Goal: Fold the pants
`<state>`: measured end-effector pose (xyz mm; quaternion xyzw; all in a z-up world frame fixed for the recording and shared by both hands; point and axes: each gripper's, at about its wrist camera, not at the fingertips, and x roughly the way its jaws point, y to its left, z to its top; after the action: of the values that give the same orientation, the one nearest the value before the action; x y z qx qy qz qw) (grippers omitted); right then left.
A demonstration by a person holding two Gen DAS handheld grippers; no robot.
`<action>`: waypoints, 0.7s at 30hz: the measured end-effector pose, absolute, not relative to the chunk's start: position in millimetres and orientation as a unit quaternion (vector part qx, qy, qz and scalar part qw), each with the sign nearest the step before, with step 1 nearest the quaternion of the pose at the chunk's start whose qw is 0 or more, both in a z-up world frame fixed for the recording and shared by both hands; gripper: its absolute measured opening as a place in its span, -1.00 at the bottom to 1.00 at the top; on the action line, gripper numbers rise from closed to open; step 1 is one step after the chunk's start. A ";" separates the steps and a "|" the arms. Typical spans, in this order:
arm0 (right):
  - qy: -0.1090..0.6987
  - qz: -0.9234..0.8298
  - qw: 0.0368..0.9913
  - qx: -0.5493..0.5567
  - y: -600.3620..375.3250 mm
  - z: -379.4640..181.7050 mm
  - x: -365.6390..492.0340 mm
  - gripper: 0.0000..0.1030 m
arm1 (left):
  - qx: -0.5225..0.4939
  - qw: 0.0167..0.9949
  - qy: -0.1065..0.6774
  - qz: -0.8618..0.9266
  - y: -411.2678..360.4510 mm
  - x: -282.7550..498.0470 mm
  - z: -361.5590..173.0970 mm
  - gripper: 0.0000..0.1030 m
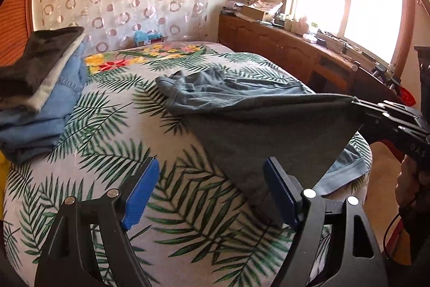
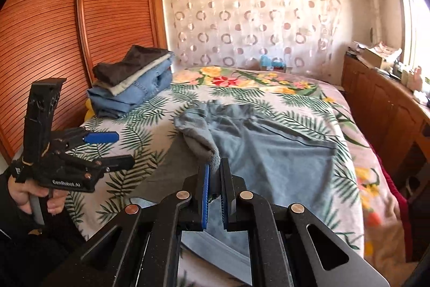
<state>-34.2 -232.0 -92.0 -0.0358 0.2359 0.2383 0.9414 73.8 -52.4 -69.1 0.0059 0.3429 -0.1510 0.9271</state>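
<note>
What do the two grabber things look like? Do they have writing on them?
Both are black, with silver rivets and ridged blue pads. The left gripper has white "GenRobot.AI" lettering and a tall black post on top. The right gripper has slotted black arms; a thin red cable hangs beneath it.

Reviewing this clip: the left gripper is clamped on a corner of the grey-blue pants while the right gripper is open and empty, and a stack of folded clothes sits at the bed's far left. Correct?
Not quite: the grippers are swapped. The right gripper is clamped on the grey-blue pants, as the right wrist view shows; the left gripper is open and empty. The stack of folded clothes does sit at the bed's far left.
</note>
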 end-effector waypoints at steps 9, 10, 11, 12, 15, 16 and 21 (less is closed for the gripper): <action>0.237 0.209 0.949 -0.020 -261.3 -83.2 -62.0 -0.86 | 0.020 0.923 0.347 -0.167 -75.2 79.8 -70.3 0.56; 0.236 0.205 0.950 -0.019 -263.9 -83.0 -64.2 -0.86 | 0.022 0.923 0.347 -0.168 -78.0 79.4 -70.4 0.56; 0.236 0.203 0.950 -0.018 -266.9 -82.8 -68.7 -0.86 | 0.025 0.922 0.347 -0.169 -80.4 79.7 -70.5 0.56; 0.236 0.200 0.951 -0.018 -268.4 -83.2 -71.8 -0.86 | 0.027 0.922 0.347 -0.171 -83.1 79.8 -70.9 0.56; 0.239 0.189 0.952 -0.019 -273.8 -85.9 -79.7 -0.86 | 0.029 0.920 0.349 -0.175 -87.8 80.1 -73.0 0.56; 0.241 0.187 0.952 -0.018 -276.1 -86.9 -81.8 -0.86 | 0.029 0.919 0.350 -0.176 -89.4 80.1 -74.0 0.56; 0.255 0.175 0.951 -0.007 -287.9 -93.1 -89.5 -0.86 | 0.032 0.916 0.358 -0.181 -96.7 80.5 -79.4 0.56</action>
<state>-89.5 -287.9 -93.1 -0.0068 0.2552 0.1749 0.9509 80.5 -96.7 -79.4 0.0322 0.3575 -0.1813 0.9156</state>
